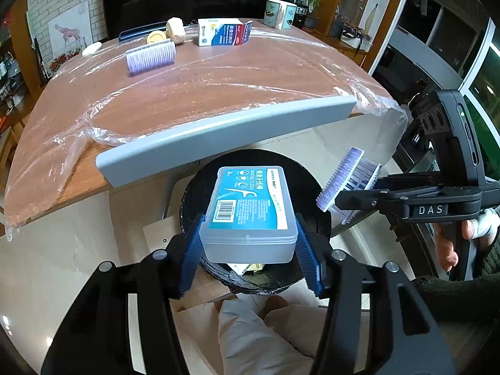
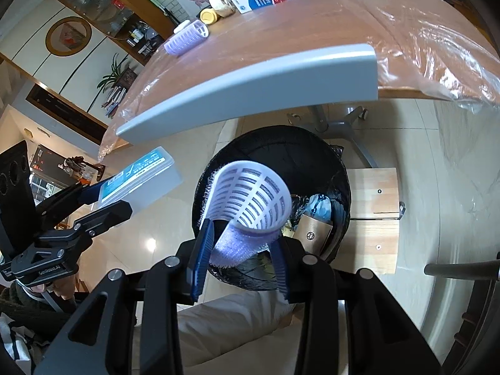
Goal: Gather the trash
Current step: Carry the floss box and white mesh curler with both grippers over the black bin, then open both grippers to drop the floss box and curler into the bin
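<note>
My left gripper (image 1: 248,240) is shut on a clear dental floss box (image 1: 250,212) with a blue label, held above the black-lined trash bin (image 1: 307,184) on the floor. My right gripper (image 2: 242,250) is shut on a purple hair roller (image 2: 250,203), held over the same bin (image 2: 281,147). Each gripper shows in the other's view: the right one with its roller (image 1: 340,184) at the right, the left one with the box (image 2: 137,181) at the left. The bin holds some trash, including a tan carton (image 2: 312,234).
A wooden table (image 1: 203,78) covered in plastic film, with a grey front rail (image 1: 225,131), carries another purple roller (image 1: 151,54), a blue-white medicine box (image 1: 223,32), a yellow lid (image 1: 156,36), a crumpled beige wad (image 1: 175,29) and a mug (image 1: 279,12). A wooden board (image 2: 375,218) lies beside the bin.
</note>
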Action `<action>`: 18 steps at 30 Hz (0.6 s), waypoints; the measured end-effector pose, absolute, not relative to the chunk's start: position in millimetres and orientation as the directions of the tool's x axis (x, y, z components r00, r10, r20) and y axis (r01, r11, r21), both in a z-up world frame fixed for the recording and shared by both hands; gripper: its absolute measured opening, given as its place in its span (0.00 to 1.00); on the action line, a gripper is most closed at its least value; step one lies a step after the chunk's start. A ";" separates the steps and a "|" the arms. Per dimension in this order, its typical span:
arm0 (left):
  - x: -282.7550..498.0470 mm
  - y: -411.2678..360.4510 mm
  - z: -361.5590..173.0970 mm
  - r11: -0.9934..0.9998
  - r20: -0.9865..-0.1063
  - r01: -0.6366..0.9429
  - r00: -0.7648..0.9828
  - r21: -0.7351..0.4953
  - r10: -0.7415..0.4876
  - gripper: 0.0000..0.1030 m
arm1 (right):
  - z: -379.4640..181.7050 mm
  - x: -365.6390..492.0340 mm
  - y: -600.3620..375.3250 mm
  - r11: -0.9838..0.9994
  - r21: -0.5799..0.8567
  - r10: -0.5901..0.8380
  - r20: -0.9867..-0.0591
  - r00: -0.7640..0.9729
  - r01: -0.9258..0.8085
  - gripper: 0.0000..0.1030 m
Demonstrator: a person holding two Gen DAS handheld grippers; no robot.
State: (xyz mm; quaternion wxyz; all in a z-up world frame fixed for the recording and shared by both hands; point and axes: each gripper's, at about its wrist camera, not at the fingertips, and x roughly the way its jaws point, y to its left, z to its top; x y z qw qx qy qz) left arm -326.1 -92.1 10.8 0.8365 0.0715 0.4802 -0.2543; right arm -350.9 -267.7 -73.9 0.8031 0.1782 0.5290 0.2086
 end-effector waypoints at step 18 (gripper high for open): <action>-312.7 -97.9 -18.5 0.859 -0.882 0.503 0.358 -0.093 -0.306 0.54 | -87.5 -339.7 -263.5 0.870 0.473 0.491 -0.810 0.321 -0.136 0.35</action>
